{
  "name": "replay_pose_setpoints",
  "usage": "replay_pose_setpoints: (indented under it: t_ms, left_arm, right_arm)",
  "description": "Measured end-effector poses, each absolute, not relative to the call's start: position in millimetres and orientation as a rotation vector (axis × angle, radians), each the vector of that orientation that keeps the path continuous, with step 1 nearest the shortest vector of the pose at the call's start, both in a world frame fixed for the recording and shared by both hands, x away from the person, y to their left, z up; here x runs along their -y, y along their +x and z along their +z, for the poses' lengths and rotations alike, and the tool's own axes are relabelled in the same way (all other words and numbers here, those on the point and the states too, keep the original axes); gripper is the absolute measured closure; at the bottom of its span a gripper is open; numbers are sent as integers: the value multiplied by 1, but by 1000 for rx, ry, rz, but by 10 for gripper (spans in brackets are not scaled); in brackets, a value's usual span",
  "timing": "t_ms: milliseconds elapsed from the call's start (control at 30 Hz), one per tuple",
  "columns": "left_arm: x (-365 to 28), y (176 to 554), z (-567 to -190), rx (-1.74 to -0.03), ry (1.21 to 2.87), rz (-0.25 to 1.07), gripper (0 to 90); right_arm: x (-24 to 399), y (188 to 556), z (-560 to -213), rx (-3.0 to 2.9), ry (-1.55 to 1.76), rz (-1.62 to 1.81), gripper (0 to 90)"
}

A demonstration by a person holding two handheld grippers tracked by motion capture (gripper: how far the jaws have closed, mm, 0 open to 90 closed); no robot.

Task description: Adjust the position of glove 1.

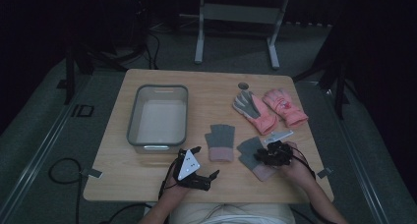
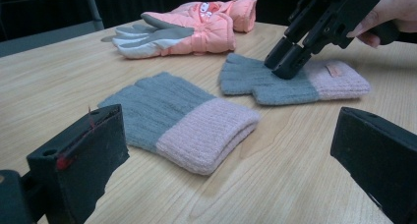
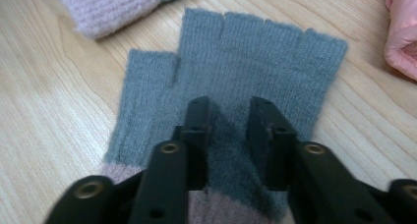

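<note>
The right gripper (image 3: 228, 111) stands tips-down on the grey part of the right knit glove (image 3: 255, 57), its jaws narrow with a fold of knit between them. Whether the pads press the wool yet is hard to tell. To do this pinch well, I judge the tips should stay pressed to the table while closing, so they gather the top layer and perhaps both layers, then lift straight up. A grip nearer the pink cuff would carry the glove with less droop.

In the high view that glove (image 1: 253, 157) lies at lower right of centre, under the gripper (image 1: 272, 154). The other knit glove (image 1: 221, 142) lies just left of it. The left gripper (image 1: 205, 161), wide and empty, waits at bottom centre, with the tub (image 1: 133, 118) to its upper left.
</note>
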State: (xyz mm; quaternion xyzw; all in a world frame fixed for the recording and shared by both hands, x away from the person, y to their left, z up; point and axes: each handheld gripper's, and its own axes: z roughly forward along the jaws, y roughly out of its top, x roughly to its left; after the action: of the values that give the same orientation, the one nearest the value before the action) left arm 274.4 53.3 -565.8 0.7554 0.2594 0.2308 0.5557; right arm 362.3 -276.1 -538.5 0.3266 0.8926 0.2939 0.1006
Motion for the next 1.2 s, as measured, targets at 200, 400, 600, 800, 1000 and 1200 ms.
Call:
replay_pose_setpoints:
  t_ms: [200, 400, 600, 800, 1000, 1200]
  left_arm:
    - [-53, 274, -566, -614, 1785, 547, 2]
    - [-53, 274, -566, -608, 1787, 548, 2]
    - [-53, 274, -566, -610, 1786, 547, 2]
    - [-53, 274, -566, -607, 1788, 548, 2]
    - [-53, 274, -566, -602, 1788, 547, 2]
    - [-52, 275, -566, -603, 1792, 546, 2]
  right_arm:
    - [270, 360, -537, -2615, 998, 814, 812]
    - [273, 356, -526, -2541, 1127, 855, 852]
    - [280, 343, -498, -2445, 1203, 937, 852]
    - [279, 326, -470, -2253, 1306, 961, 852]
    - [285, 320, -476, -2158, 1443, 968, 852]
    - [286, 321, -490, -2142, 1476, 907, 851]
